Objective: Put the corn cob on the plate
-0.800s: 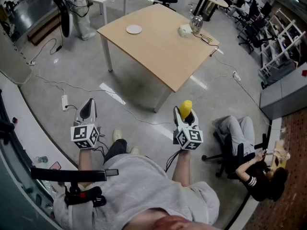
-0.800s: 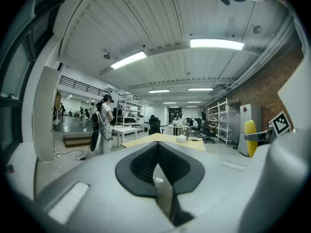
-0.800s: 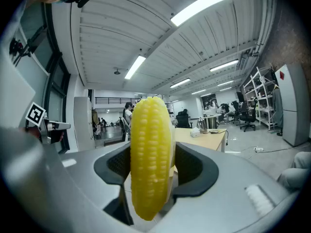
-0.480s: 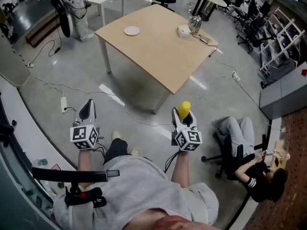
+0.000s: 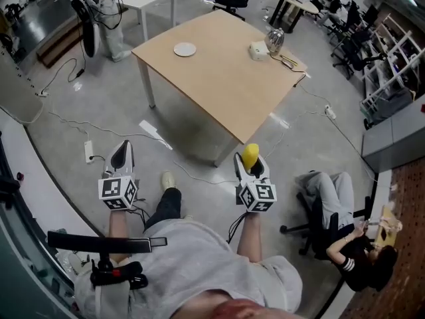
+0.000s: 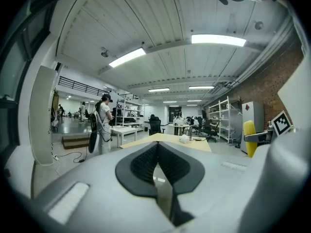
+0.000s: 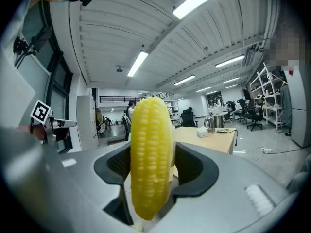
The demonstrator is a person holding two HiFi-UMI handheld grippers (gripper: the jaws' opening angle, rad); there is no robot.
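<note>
Two grippers are held over the smooth grey floor (image 5: 80, 98), well apart from the table (image 5: 226, 78). The right gripper (image 5: 252, 170) is clamped on the corn (image 5: 250, 154): its black ribbed pads press the cob from both sides. The cob stands upright between them, with its rounded tip above the jaws. The corn is bright yellow, with neat rows of small kernels. The left gripper (image 5: 121, 155) holds nothing; its two dark ribbed pads meet in a thin seam. Both grippers have a smooth grey shell.

The table is rectangular, with a pale wooden top and white legs. The plate (image 5: 184, 49) is small, round and white. It lies flat near the far left corner of the table, far from the corn. Near the far right corner stand a white box (image 5: 257, 50) and a shiny rounded jug (image 5: 273, 40).
</note>
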